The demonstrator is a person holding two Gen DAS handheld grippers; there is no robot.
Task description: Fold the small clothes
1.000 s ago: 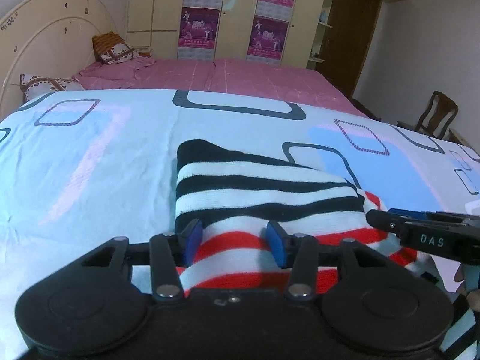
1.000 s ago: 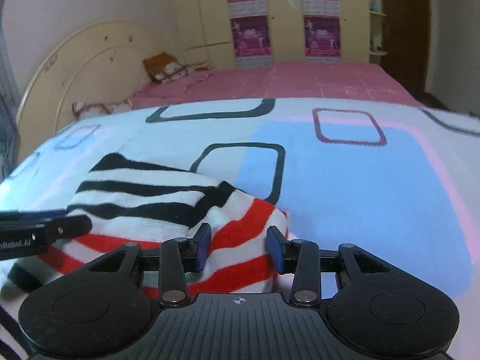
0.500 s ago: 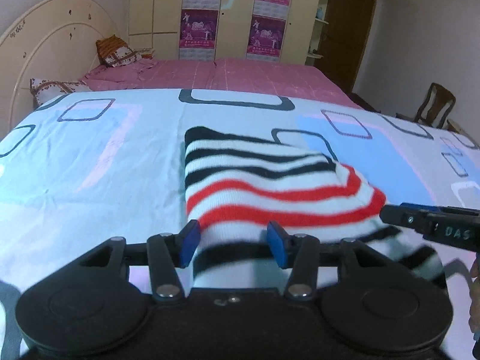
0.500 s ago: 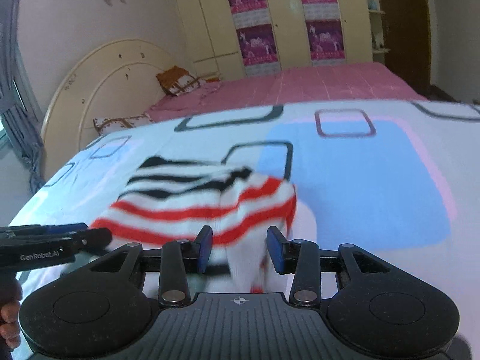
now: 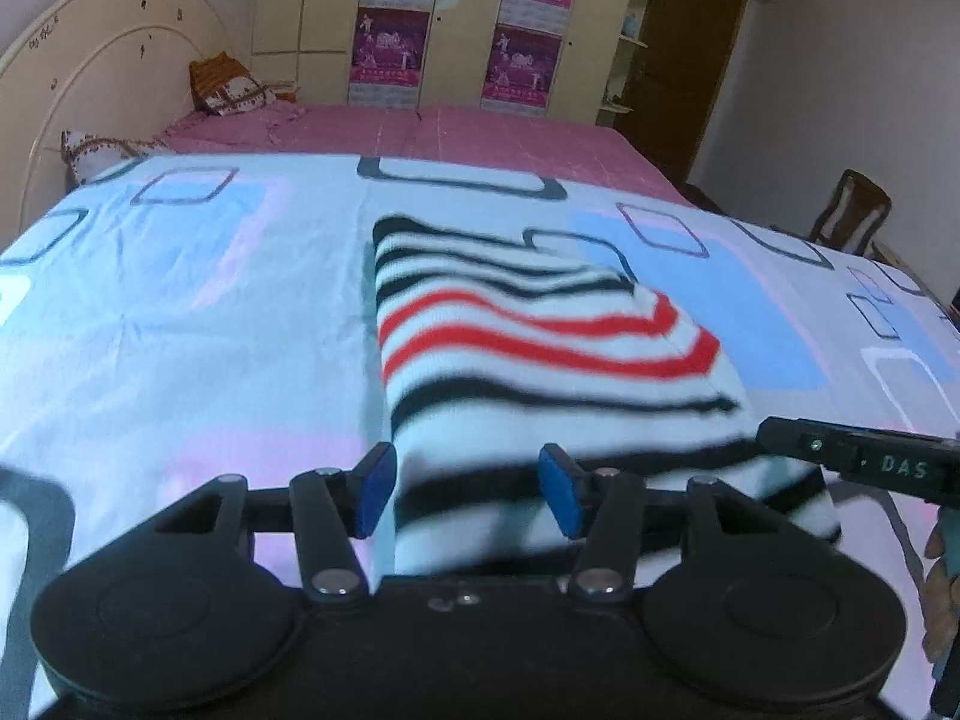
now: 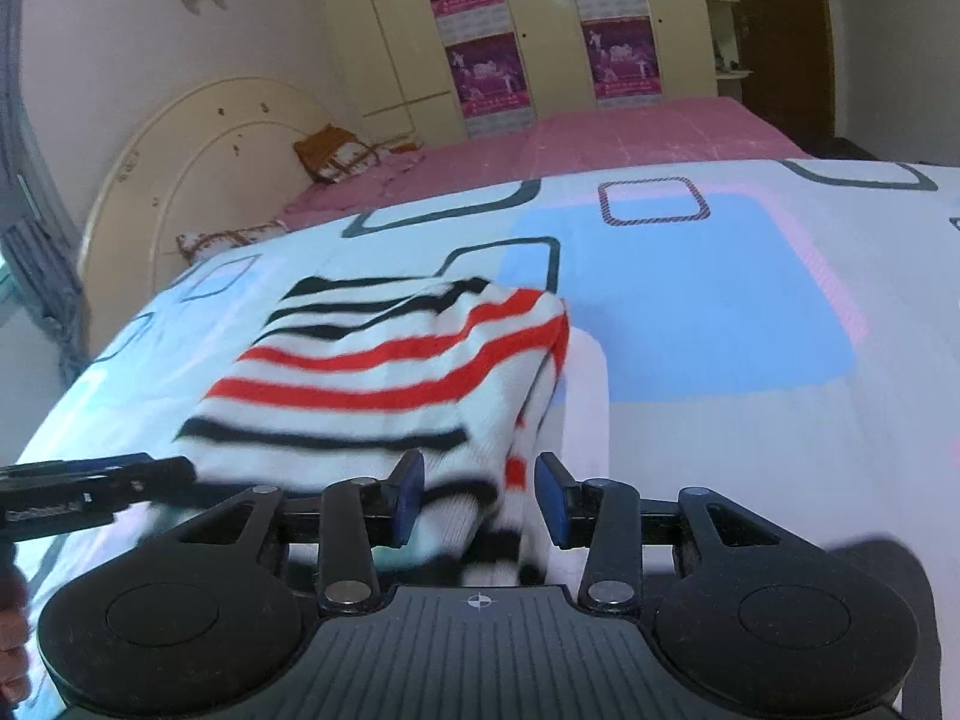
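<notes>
Left wrist view: the left gripper [image 5: 467, 491] stands spread, the near edge of the folded striped sweater [image 5: 540, 348] between its pads, grip uncertain; the sweater lies on the bed [image 5: 180, 312]. Right wrist view: the right gripper [image 6: 477, 498], spread, straddles the sweater's bunched corner.

You see a white knit garment [image 5: 540, 330] banded with black and red stripes, lying on a pale blue and pink bedsheet [image 5: 180, 312] printed with dark outlined squares. Your grippers are black with blue pads [image 5: 375, 489]. Behind, a pink bedspread [image 5: 480, 132] and cream wardrobe [image 5: 456, 12] bearing purple posters [image 5: 393, 48].
</notes>
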